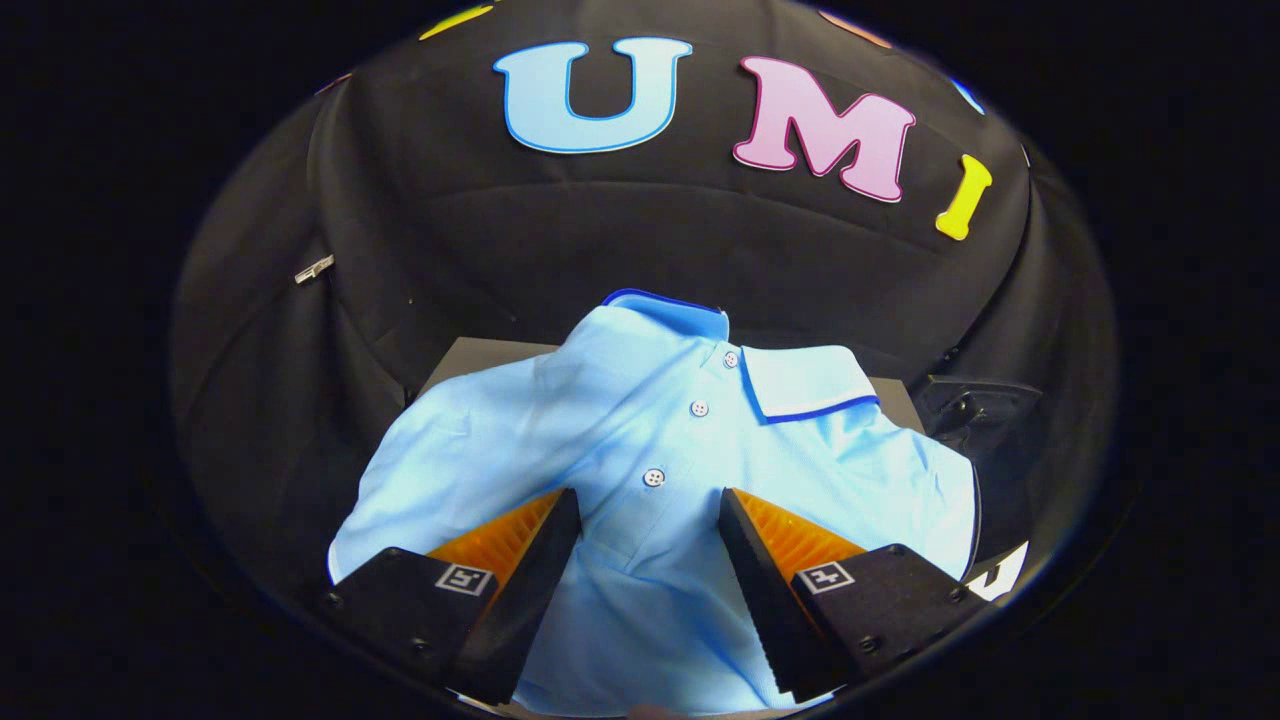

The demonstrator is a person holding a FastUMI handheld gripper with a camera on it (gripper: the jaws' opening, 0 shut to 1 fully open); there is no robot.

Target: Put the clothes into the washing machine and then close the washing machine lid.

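Spread wide apart, the fingers of the hand-held gripper hover over a light blue, short-sleeved polo shirt with a dark-blue-edged collar and white buttons. Its buttoned front runs between them, so the jaws seem lined up to pinch the cloth there. Beyond the fingers, the shirt drapes over a dark grey flat surface; no washing machine can be made out.

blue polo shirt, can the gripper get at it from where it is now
Probably yes: the gripper is open, fingers spread just above the blue polo shirt, its button placket between them, nothing in the way.
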